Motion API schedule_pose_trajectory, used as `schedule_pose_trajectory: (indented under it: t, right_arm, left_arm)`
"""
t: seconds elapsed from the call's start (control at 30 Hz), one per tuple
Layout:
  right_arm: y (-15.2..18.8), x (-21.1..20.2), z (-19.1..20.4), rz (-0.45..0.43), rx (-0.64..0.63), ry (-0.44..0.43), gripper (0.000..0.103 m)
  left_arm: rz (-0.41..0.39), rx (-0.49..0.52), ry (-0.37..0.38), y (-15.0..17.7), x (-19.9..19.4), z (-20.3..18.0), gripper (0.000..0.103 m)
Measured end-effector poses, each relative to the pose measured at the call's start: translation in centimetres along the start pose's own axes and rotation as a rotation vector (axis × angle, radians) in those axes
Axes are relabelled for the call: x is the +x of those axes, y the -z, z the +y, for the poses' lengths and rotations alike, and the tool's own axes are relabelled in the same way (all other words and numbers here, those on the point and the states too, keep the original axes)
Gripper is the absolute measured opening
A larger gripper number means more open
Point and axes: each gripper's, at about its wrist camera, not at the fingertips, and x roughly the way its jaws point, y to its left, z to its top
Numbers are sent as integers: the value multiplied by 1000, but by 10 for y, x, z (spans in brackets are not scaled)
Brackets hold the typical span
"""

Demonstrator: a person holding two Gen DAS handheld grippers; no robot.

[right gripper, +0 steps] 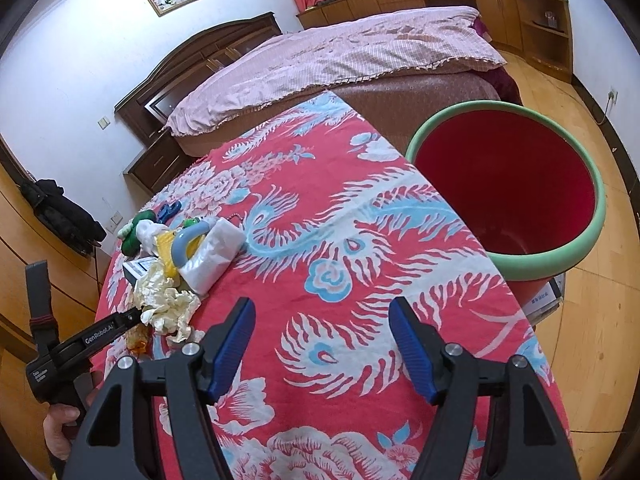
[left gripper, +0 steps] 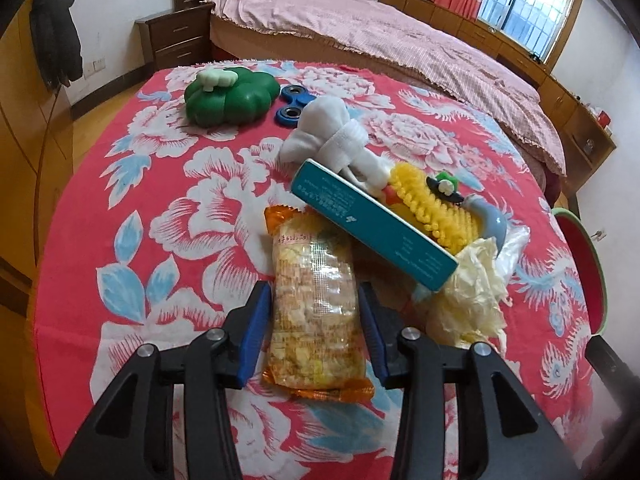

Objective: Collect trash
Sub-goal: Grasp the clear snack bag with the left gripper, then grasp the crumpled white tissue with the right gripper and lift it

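Left gripper [left gripper: 316,336]: jaws part open, one blue pad on each side of the orange snack packet [left gripper: 314,308]; whether the pads press on it I cannot tell.
Snack packet: lies flat on the red flowered cloth [left gripper: 132,208], its far end tucked under the teal box [left gripper: 372,228].
Pile beyond: the box leans on a yellow bristly toy [left gripper: 420,204], white rolled socks [left gripper: 340,140], and a blue-grey handle [left gripper: 492,220]; crumpled cream paper [left gripper: 468,296] sits just right of the claw.
Farther off: green pumpkin-shaped toy [left gripper: 228,94] and blue spinner [left gripper: 296,102], well apart from the packet.
Right gripper [right gripper: 322,346]: jaws wide, nothing between them, over bare cloth.
Open room: clear cloth between the right claw and the table's right edge.
Bin [right gripper: 576,256]: red inside, green rim, just off that edge.
In the way: the box resting over the packet's far end.
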Motion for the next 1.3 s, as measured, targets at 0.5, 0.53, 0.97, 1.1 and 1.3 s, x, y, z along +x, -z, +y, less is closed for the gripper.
schedule_pose_trajectory:
  t: [0.5,0.53,0.97,1.1,1.3]
  right_arm:
    - [3,3,26,17,-64,-17,72]
    - [2,3,30,17,-73,-20,72]
    - [13,32,98,86,-192,-95,73]
    - [18,46,115,108,-219,-105,73]
    - [23,65,128,138,-237,-77,73]
  left_arm:
    - [-73,-69,34,9,-35,34,41]
    - [-83,-73,29,10,-40,37,41]
    - [-136,-99,31,22,-68,64,41]
    - [-133,-114,32,26,-68,70,41]
    - [-138,-118,50,25,-67,73,41]
